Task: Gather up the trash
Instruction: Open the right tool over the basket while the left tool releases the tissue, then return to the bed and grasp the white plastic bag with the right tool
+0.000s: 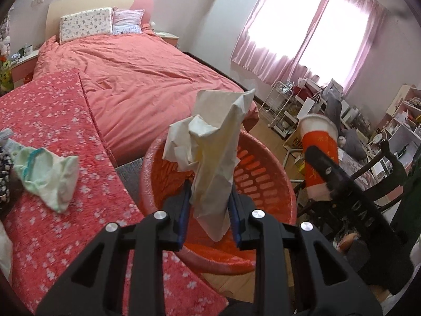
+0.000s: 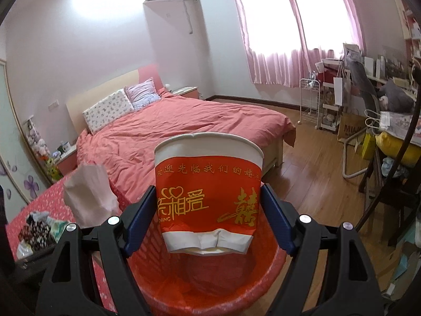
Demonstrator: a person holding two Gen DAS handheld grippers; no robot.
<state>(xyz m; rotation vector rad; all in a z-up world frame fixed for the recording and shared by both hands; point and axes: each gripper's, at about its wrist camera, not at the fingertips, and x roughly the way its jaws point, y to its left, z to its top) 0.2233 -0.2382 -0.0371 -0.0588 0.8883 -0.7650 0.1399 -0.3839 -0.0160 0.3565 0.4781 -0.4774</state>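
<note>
Basket (image 1: 263,184) floor behind crumpled paper (image 1: 210,158)

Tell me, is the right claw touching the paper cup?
Touching. The right wrist view shows the right claw with both blue pads pressed against the sides of the paper cup, over the red basket.

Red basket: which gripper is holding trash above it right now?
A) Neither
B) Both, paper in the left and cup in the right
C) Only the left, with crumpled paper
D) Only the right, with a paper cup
B: the left gripper pinches crumpled paper and the right gripper clamps the paper cup, both over the red basket.
</note>
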